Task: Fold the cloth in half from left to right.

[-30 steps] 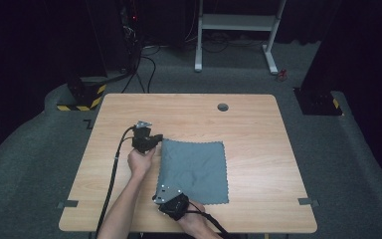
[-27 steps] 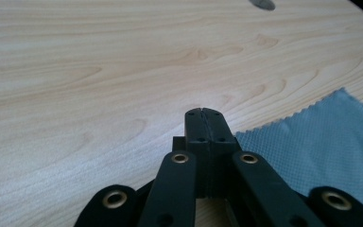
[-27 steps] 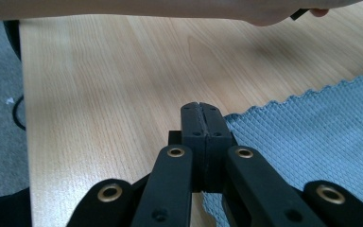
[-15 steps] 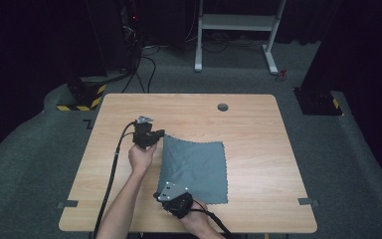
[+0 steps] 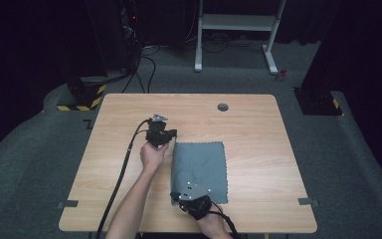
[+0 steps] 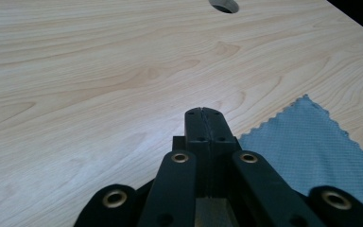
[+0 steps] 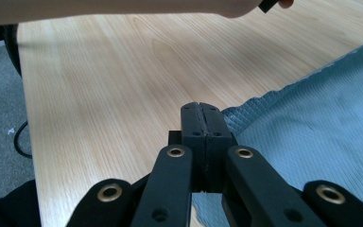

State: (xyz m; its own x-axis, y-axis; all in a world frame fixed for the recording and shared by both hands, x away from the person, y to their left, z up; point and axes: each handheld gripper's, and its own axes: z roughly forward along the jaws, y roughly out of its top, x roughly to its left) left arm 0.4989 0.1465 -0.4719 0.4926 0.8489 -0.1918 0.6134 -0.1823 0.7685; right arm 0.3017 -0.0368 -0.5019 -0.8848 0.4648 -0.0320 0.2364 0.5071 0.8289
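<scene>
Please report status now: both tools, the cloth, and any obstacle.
Left tool shut at cloth's far left corner. Right tool shut at near left corner. Grey cloth on the table, left edge lifted. No obstacle nearby.

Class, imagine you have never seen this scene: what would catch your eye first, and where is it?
First, the grey-blue cloth lying flat on the pale wooden table, right of the middle toward the near edge. Next, the two black grippers at its left side: the left gripper at the far left corner and the right gripper at the near left corner, both with jaws shut. A small round hole marks the table's far edge.
</scene>
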